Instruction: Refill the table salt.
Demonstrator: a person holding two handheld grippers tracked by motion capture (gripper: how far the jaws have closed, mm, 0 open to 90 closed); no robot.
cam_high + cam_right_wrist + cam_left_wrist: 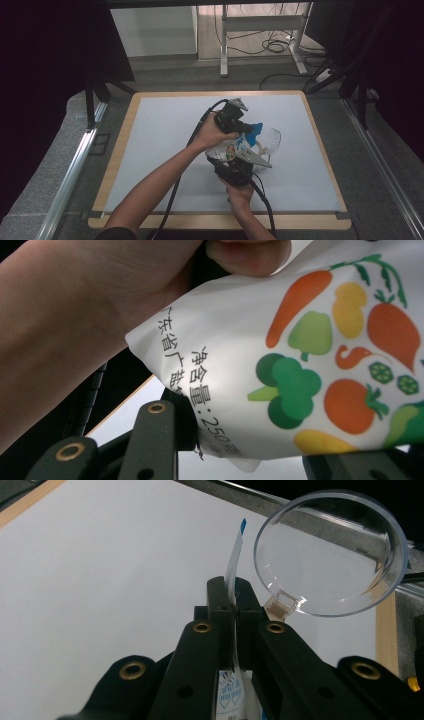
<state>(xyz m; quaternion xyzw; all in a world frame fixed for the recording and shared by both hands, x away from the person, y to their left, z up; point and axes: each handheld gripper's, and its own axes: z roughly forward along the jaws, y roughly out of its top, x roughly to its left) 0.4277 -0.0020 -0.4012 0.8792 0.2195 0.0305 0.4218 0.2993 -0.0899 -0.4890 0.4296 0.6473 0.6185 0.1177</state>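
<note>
Counter [165, 150] under my rig carries a clear lidded cup [270, 140]. Above it I hold the printed pouch [300, 365]: my right gripper [235, 172] jaws clamp its lower body, my left gripper [235, 605] jaws clench its thin top edge.

My white bag [280, 365] carries orange, green, yellow vegetable prints and black lettering, blue top edge; clear cup [330, 555]; pale grey mat [165, 145].

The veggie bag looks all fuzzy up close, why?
In the right gripper view the bag sits very near the lens, so its print looks soft; in the left gripper view light glints on the clear cup; the high view is dim round the table.
</note>
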